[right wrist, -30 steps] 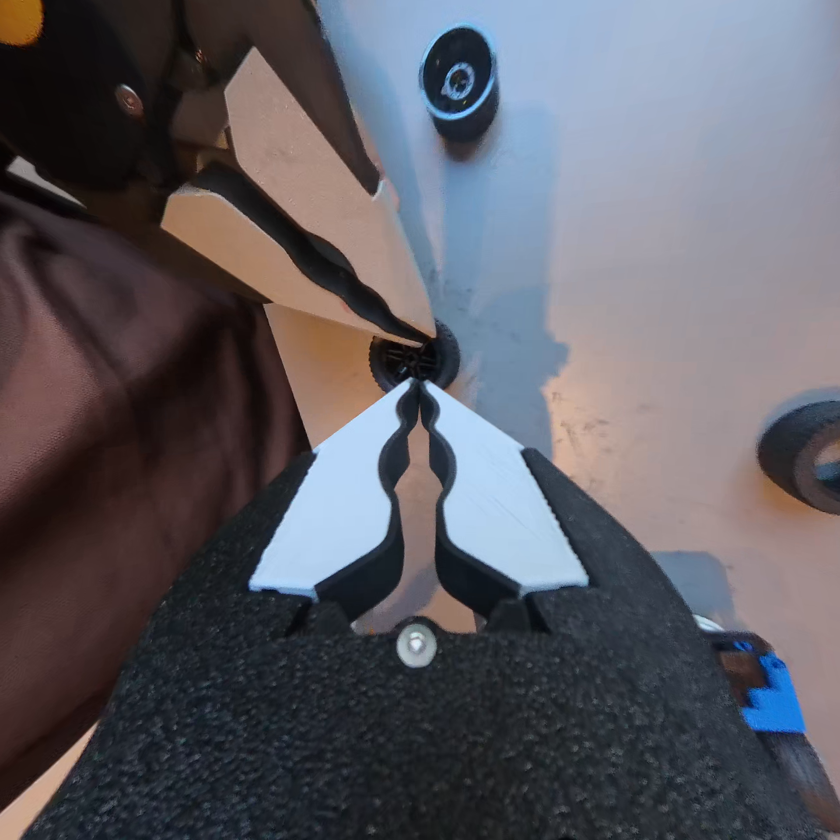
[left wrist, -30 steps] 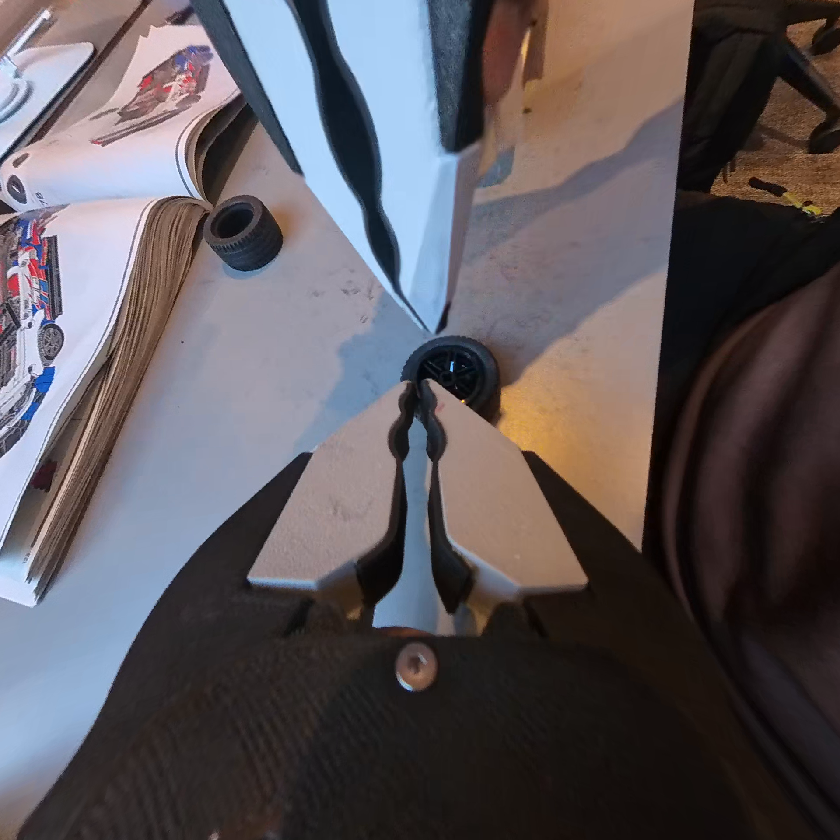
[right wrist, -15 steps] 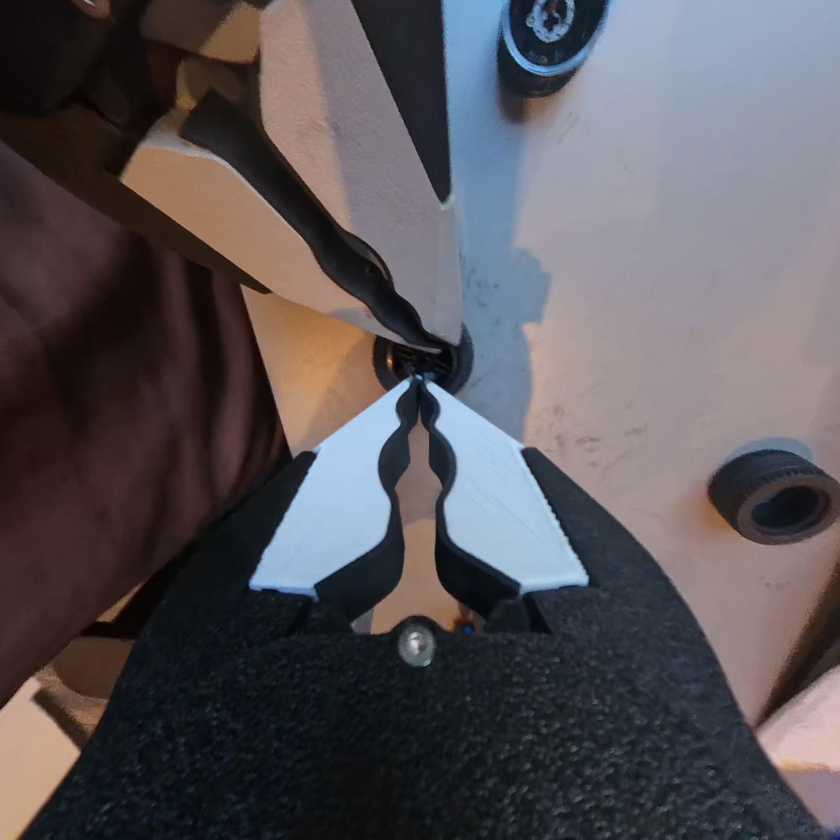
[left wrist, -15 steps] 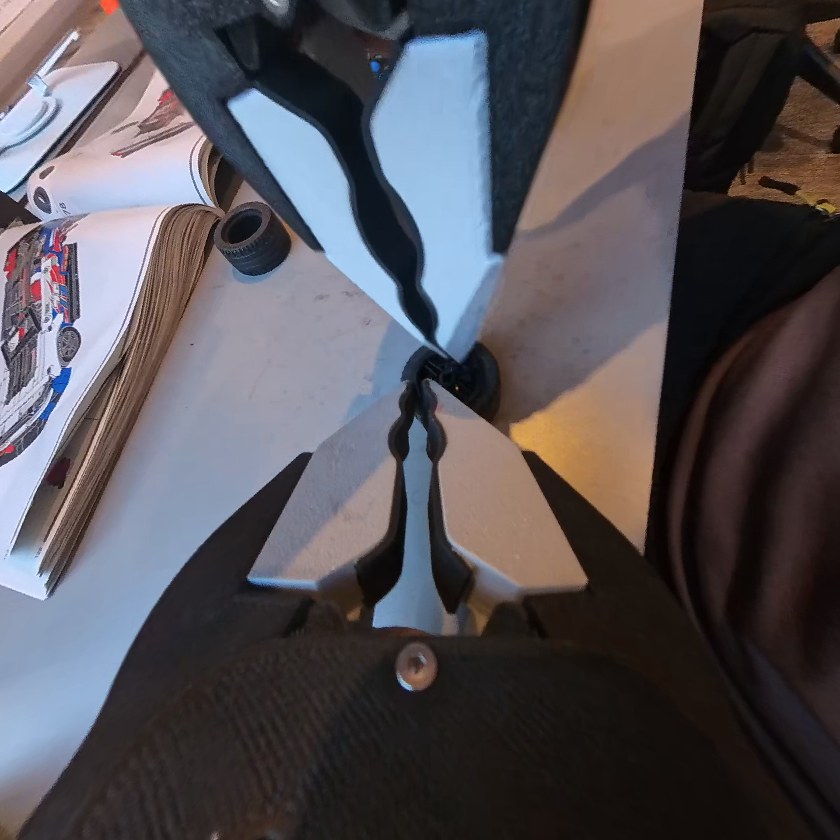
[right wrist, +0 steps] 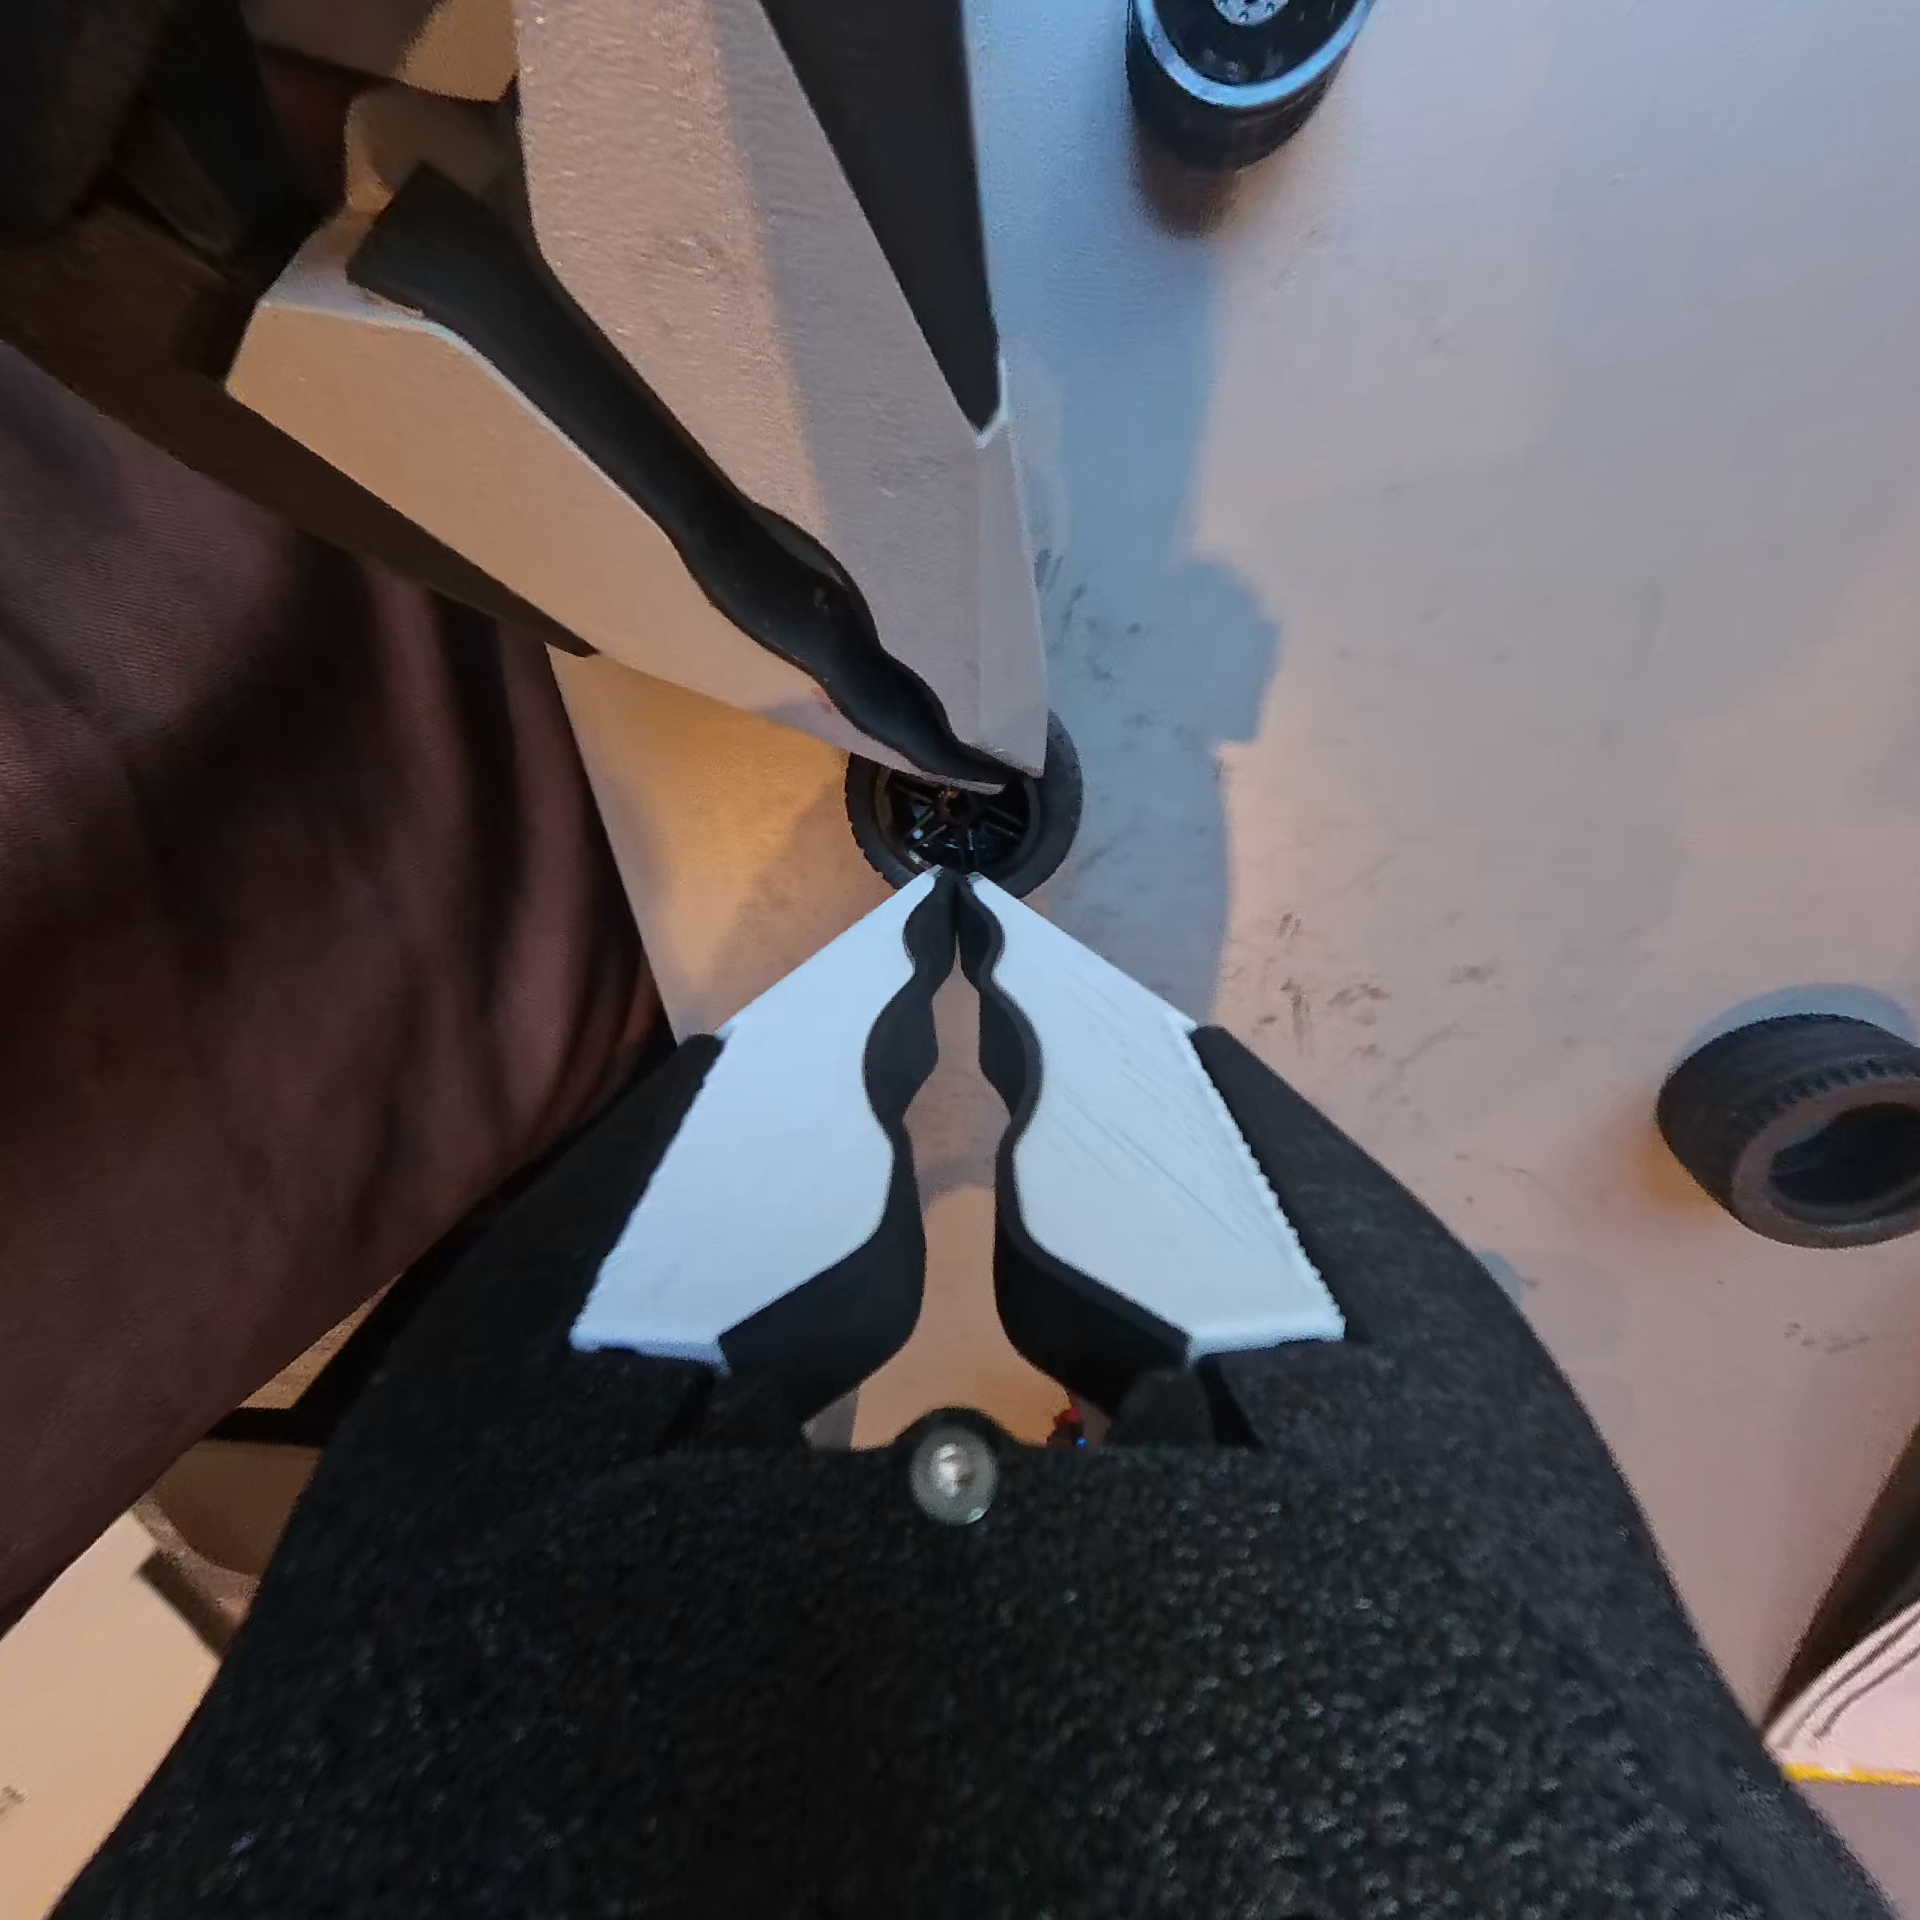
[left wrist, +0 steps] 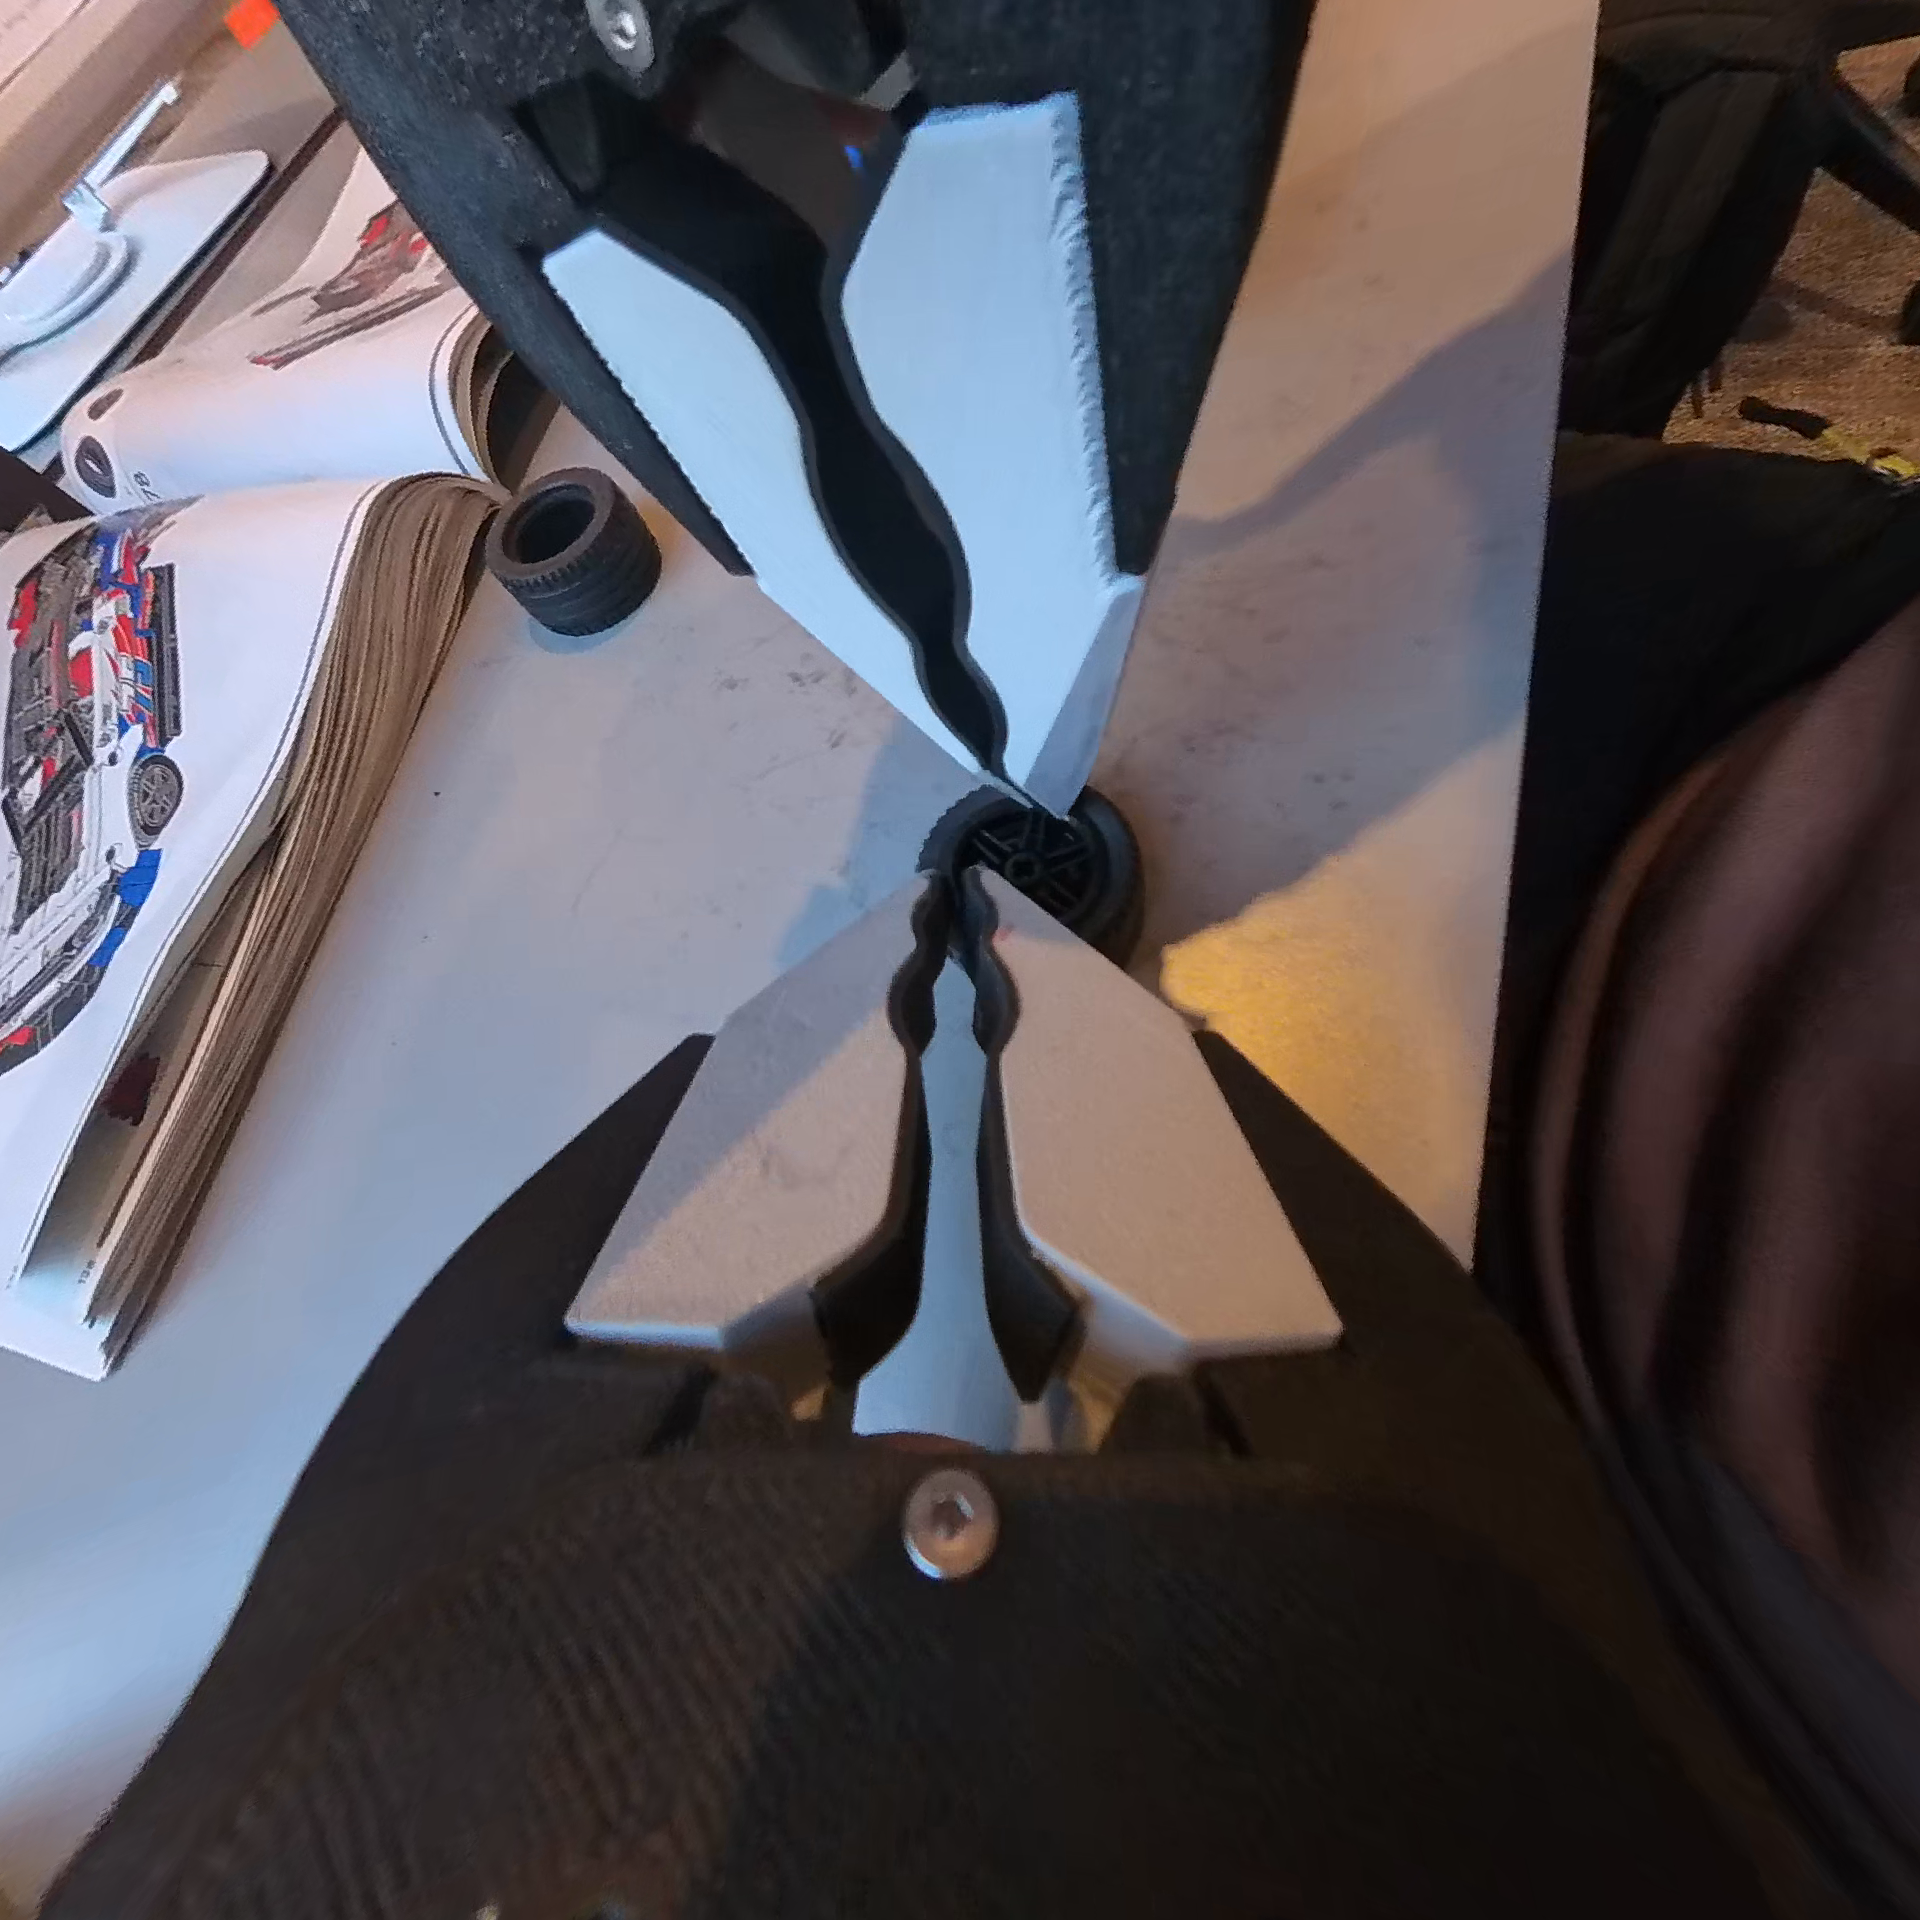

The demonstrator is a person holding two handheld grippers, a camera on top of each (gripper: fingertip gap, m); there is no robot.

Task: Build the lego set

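With both grippers closed, left gripper (left wrist: 951, 902) and right gripper (right wrist: 954, 881) tips bearing on opposite rims of the small wheel (left wrist: 1039, 862) lying flat on the bench (left wrist: 623, 852) near its edge, press evenly so the tyre seats squarely.

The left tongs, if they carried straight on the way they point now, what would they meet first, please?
Most likely the small black wheel lying right at the tips of the left tongs; the right tongs press on its far rim.
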